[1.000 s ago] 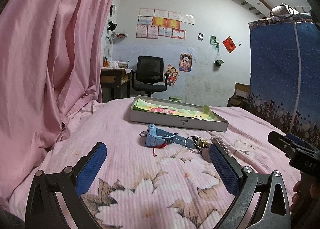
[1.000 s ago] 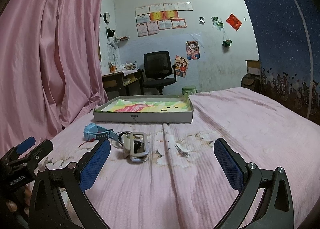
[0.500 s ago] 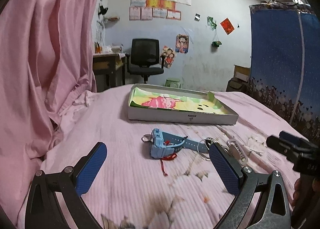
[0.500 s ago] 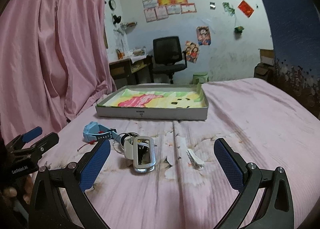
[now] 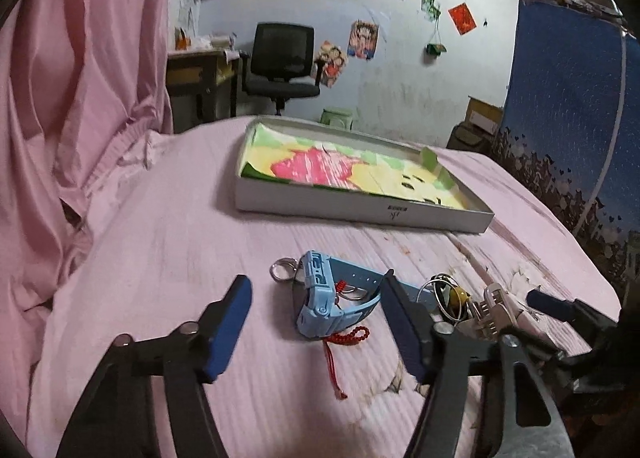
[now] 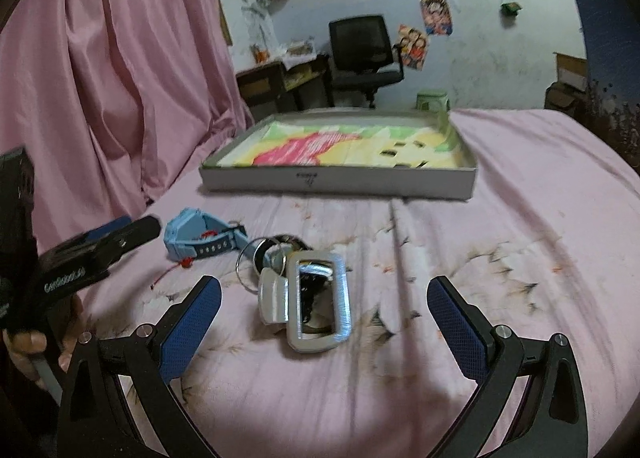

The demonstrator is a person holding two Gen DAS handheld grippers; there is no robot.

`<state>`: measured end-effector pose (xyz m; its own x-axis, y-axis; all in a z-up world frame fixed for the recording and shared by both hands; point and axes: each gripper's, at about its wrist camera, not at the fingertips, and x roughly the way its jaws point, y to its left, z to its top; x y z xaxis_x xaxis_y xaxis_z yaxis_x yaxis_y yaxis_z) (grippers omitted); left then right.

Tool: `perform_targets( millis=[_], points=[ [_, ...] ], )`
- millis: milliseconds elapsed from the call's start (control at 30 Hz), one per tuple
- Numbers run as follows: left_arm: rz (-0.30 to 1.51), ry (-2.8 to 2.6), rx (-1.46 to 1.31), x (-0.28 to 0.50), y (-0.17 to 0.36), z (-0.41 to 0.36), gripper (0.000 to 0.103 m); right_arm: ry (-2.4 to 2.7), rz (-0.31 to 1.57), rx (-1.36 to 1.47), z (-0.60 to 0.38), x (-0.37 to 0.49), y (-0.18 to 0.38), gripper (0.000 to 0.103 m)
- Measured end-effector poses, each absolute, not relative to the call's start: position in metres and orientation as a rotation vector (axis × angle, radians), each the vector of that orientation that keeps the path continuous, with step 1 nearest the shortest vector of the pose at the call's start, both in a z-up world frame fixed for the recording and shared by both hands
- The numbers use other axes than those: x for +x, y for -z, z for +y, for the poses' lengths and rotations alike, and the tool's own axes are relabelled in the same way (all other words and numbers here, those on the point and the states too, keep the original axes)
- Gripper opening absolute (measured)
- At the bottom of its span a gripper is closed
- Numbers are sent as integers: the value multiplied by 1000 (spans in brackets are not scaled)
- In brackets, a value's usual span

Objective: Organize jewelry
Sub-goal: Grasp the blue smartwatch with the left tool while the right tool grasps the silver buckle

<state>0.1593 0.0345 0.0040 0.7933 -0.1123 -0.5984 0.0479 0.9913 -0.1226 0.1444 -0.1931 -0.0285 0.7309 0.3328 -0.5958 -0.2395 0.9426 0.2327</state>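
Observation:
A light-blue watch (image 5: pixel 324 298) lies on the pink bed sheet with a red cord (image 5: pixel 340 342) under it and a small silver ring (image 5: pixel 282 269) beside it. To its right lie wire rings (image 5: pixel 444 294) and a silver watch (image 5: pixel 496 310). My left gripper (image 5: pixel 316 332) is open, its fingers on either side of the blue watch. In the right wrist view the silver watch (image 6: pixel 316 302) lies just ahead of my open right gripper (image 6: pixel 324 330), with the blue watch (image 6: pixel 204 234) to its left. A shallow white box (image 5: pixel 360 210) with a colourful lining stands behind.
A pink curtain (image 5: pixel 72 98) hangs along the left side of the bed. A blue starry curtain (image 5: pixel 572 118) hangs on the right. A black office chair (image 6: pixel 364 54) and a desk (image 6: pixel 276 82) stand beyond the bed's far end. The left gripper (image 6: pixel 80 258) shows in the right view.
Both grippers have moved forward and down toward the jewelry. The left fingers now flank the blue watch; the right gripper is closer to the silver watch.

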Motion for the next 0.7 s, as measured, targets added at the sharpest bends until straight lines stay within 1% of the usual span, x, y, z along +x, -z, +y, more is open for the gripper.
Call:
perform_targets(
  millis=[133,200,267,333,400,467,567,600,667,700],
  points=[
    [682,92,-107,168,2,32,55,-336,744,132,-183,156,39,91],
    [699,97,-101,171,5,30,51,-335,774,129,-179,160,43,76],
    [717,109,-98,175,7,28,43,-337,789,132,-180,162,47,72],
    [723,116,-102,176,9,28,40,-338,802,136,-180,165,49,70],
    [727,121,-113,177,8,29,38,-347,812,139,-179,166,50,65],
    [738,123,-129,179,9,31,33,-351,819,142,-179,166,50,61],
    [752,123,-149,182,9,34,29,-358,829,144,-177,168,53,59],
    [753,121,-151,183,10,34,28,-361,828,145,-178,167,54,56],
    [760,107,-150,184,10,34,23,-362,830,143,-178,168,56,53],
    [762,100,-149,184,10,35,21,-362,832,143,-178,168,56,50]
  ],
)
